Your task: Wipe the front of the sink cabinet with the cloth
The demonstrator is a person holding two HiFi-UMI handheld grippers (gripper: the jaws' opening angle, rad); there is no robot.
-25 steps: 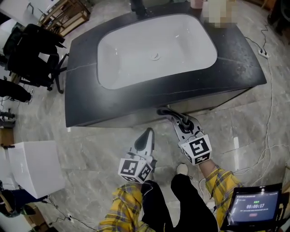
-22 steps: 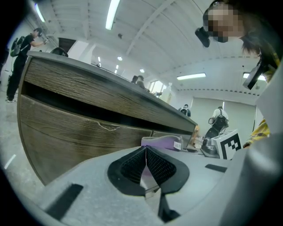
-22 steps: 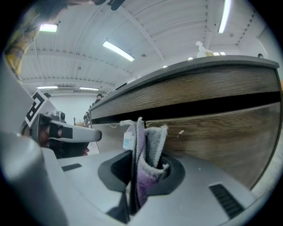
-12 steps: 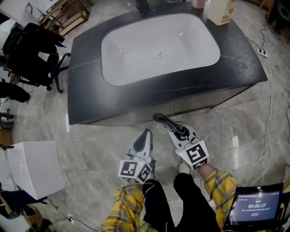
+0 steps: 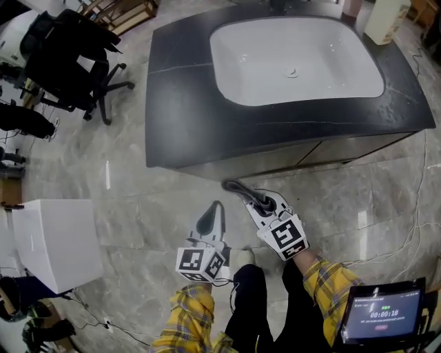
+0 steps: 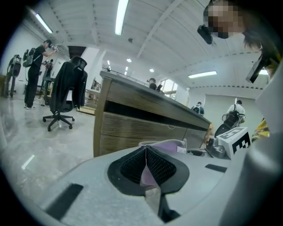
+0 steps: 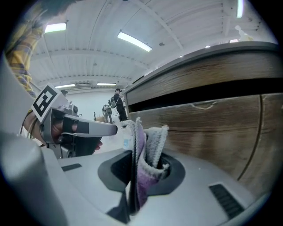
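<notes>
While the right gripper (image 7: 140, 152) pinches a purple-and-grey towelling cloth (image 7: 152, 141), the left gripper (image 6: 146, 165) is closed, empty.
Only gripper views show the wood-grain cabinet front (image 7: 208, 128) beyond the fingers (image 7: 117, 170); overhead, the dark countertop (image 5: 186, 103) mostly hides it.

Grey stone floor (image 5: 138, 200) with shiny spots all over. Far left, a black chair on wheels (image 5: 72, 52) with dark clothes hung over its back. Lower left, a big white box (image 5: 55, 248) on the floor. Up at the top, a bit of a wooden rack (image 5: 127, 8). Top right, a tall cream bottle (image 5: 383, 21). Down in the right corner, a small screen (image 5: 380, 314) with numbers lit up. A thin white wire (image 5: 411, 227) along the floor on the right. In the left gripper view, long bright ceiling lights (image 6: 120, 16) and a person in dark clothes (image 6: 35, 70) standing far off beside the chair.
</notes>
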